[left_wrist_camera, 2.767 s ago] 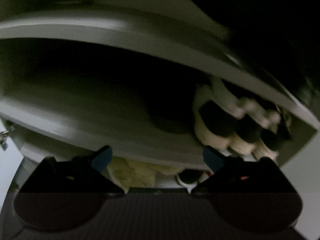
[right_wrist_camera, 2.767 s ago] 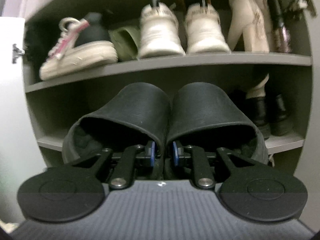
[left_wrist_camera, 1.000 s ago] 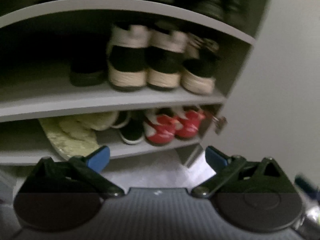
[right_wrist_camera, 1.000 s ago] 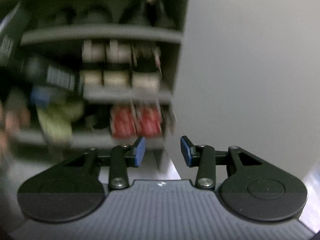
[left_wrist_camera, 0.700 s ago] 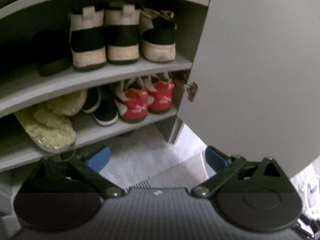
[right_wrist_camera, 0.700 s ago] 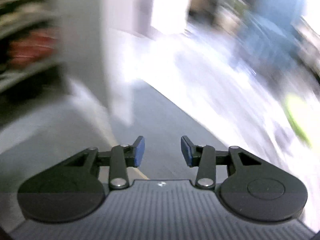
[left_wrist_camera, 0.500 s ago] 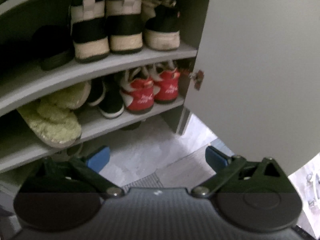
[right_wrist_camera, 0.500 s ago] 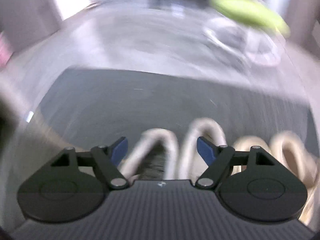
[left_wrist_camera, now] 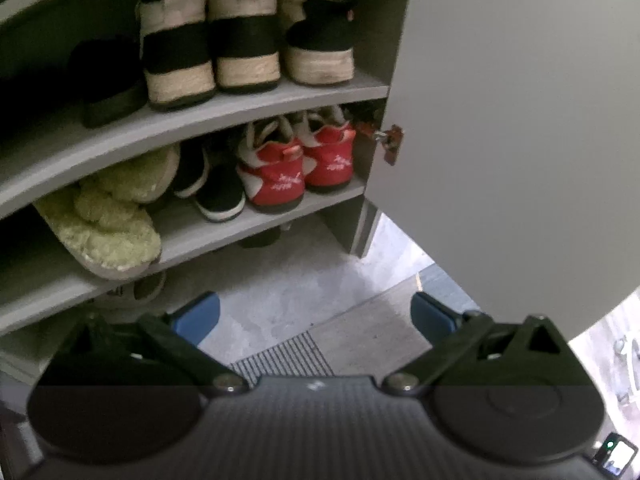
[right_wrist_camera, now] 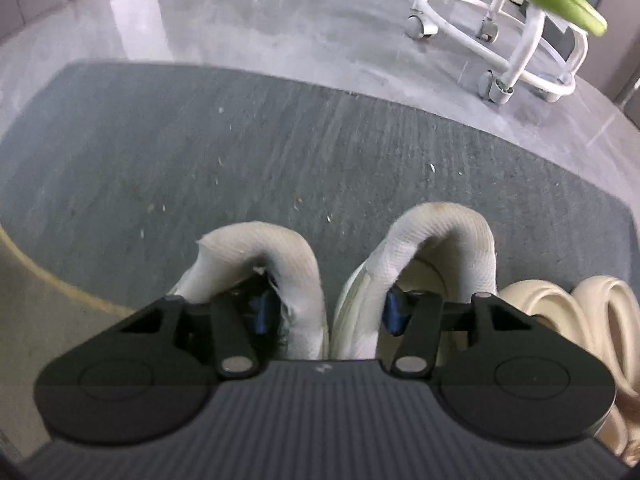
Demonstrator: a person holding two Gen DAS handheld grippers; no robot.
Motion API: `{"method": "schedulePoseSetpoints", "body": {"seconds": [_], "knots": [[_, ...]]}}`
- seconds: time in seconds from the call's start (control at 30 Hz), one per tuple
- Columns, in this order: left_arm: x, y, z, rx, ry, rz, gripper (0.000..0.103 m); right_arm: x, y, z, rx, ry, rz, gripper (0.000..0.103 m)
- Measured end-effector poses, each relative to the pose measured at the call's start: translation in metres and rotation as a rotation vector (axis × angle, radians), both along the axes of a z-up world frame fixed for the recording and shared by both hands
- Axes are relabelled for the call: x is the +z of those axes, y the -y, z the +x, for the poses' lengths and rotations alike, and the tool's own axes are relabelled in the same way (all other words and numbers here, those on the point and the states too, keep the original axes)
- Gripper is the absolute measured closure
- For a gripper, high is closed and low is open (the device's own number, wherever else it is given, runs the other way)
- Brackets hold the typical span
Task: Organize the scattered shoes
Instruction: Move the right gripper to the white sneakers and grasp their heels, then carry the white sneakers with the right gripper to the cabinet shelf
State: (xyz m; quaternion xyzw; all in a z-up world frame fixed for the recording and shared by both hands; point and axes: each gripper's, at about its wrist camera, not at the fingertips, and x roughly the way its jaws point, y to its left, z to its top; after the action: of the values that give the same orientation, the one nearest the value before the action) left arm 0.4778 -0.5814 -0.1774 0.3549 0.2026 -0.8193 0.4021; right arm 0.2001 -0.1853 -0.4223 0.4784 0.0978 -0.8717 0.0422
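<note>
My right gripper (right_wrist_camera: 326, 316) has one finger inside each white sneaker (right_wrist_camera: 260, 280) on the grey mat (right_wrist_camera: 200, 152), jaws apart around both inner walls. A weak pinch may drop one. My left gripper (left_wrist_camera: 316, 316) waits wide open before the shoe cabinet (left_wrist_camera: 280, 92).

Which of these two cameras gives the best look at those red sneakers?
The left wrist view. The red sneakers stand heels-out on a lower cabinet shelf, beside the open door. The right wrist view shows none of them, only white sneakers on a grey mat.

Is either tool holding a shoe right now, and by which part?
Neither yet. The right tool is open, one finger inside each white sneaker, straddling their inner collars. The left tool is open and empty.
</note>
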Motion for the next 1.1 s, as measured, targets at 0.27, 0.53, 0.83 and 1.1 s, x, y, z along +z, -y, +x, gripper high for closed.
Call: {"method": "schedulePoseSetpoints", "body": {"seconds": [0.27, 0.53, 0.83, 1.1], "knots": [[0.003, -0.017, -0.012, -0.044, 0.004, -0.085, 0.001, 0.026, -0.002, 0.052, 0.098, -0.262, -0.018, 0.067], [0.007, -0.018, -0.016, -0.052, -0.006, -0.155, 0.001, 0.094, 0.030, 0.134, 0.210, -0.576, -0.052, 0.069], [0.023, -0.004, -0.002, 0.001, -0.037, -0.197, 0.001, 0.149, 0.071, 0.163, 0.292, -0.811, -0.176, 0.070], [0.054, 0.012, 0.022, 0.092, -0.101, -0.186, 0.001, 0.195, 0.090, 0.180, 0.505, -0.820, -0.260, 0.070]]}}
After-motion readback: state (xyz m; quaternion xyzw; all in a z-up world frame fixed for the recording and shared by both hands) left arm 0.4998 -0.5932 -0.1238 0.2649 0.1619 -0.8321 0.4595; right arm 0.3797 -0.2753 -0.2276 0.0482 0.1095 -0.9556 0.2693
